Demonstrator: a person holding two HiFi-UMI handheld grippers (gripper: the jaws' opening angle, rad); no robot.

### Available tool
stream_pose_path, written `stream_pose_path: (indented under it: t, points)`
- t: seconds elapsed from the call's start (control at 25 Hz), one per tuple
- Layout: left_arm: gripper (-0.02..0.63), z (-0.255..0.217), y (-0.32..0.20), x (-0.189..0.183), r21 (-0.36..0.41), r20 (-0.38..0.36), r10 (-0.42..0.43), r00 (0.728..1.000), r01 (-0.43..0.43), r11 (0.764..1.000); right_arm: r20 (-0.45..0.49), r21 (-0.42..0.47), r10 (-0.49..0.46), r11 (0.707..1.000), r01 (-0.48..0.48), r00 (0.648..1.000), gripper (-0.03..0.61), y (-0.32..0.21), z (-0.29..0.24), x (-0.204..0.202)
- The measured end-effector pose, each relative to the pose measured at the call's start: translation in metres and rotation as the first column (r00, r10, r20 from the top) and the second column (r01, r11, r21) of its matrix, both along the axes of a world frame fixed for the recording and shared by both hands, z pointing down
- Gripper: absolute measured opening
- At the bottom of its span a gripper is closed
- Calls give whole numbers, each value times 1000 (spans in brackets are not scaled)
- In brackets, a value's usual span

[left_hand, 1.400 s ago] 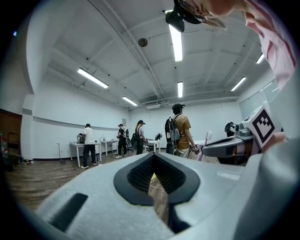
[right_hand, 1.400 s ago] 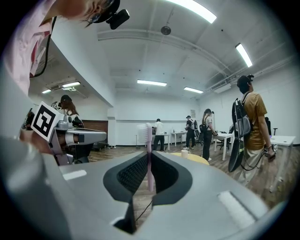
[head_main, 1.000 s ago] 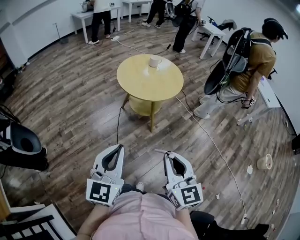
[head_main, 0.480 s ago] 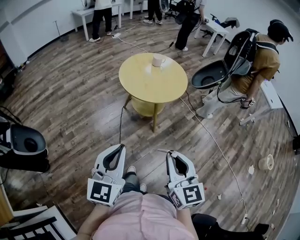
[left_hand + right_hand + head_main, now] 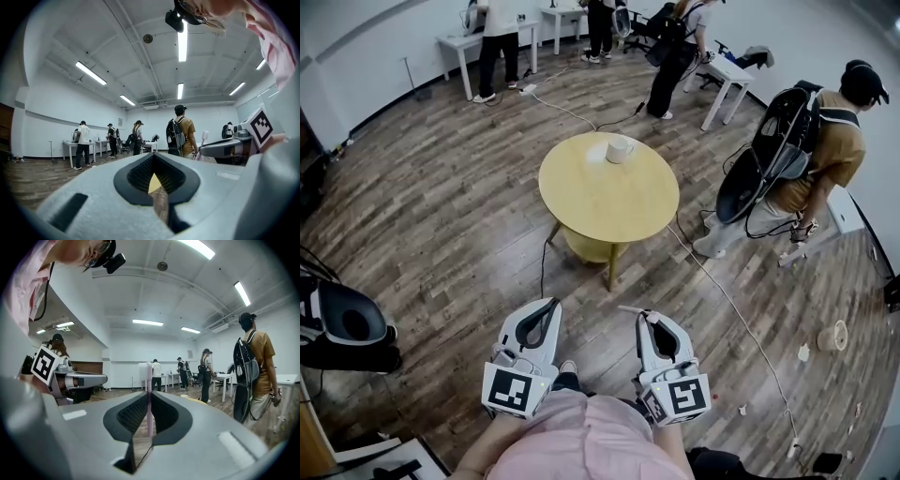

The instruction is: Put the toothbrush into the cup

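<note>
A white cup point(image 5: 620, 149) stands at the far side of the round yellow table point(image 5: 609, 202), well ahead of both grippers. My right gripper point(image 5: 645, 317) is shut on a pink toothbrush point(image 5: 149, 390), which stands upright between its jaws with the bristle head on top. In the head view the toothbrush point(image 5: 629, 309) juts left from the jaw tips. My left gripper point(image 5: 549, 304) is shut with nothing in it. Both are held low over the wooden floor, close to my body. The cup point(image 5: 184, 396) shows small in the right gripper view.
A person with a black backpack point(image 5: 769, 155) stands right of the table. More people stand at white desks point(image 5: 473, 37) along the far wall. A cable point(image 5: 727, 291) runs across the floor. A black chair point(image 5: 347, 323) sits at the left.
The table and cup have drifted lower in the head view, a little nearer. The backpack person at the right has turned. Both grippers keep their pose, and the toothbrush stays held.
</note>
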State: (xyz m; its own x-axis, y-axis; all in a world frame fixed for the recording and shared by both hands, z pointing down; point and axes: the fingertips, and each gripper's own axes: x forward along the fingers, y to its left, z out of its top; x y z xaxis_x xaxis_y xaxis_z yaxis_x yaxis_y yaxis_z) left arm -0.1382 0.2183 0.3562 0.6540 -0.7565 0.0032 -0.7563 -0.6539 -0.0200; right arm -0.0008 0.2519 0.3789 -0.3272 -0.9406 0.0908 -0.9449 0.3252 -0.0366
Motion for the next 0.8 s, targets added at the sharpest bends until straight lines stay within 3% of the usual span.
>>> stream_pose_path:
  t: [0.12, 0.28, 0.8]
  points:
    - [-3, 10, -13, -3, -27, 37, 14, 999, -13, 1000, 1, 1, 9, 1000, -9, 1000, 25, -13, 2, -2]
    - [-3, 6, -24, -4, -12, 3, 13, 1000, -13, 1000, 4, -7, 18, 1000, -18, 1000, 25, -24, 7, -3]
    - [-3, 18, -40, -12, -52, 39, -19, 999, 21, 998, 16, -38, -13, 999, 14, 1000, 25, -42, 17, -9]
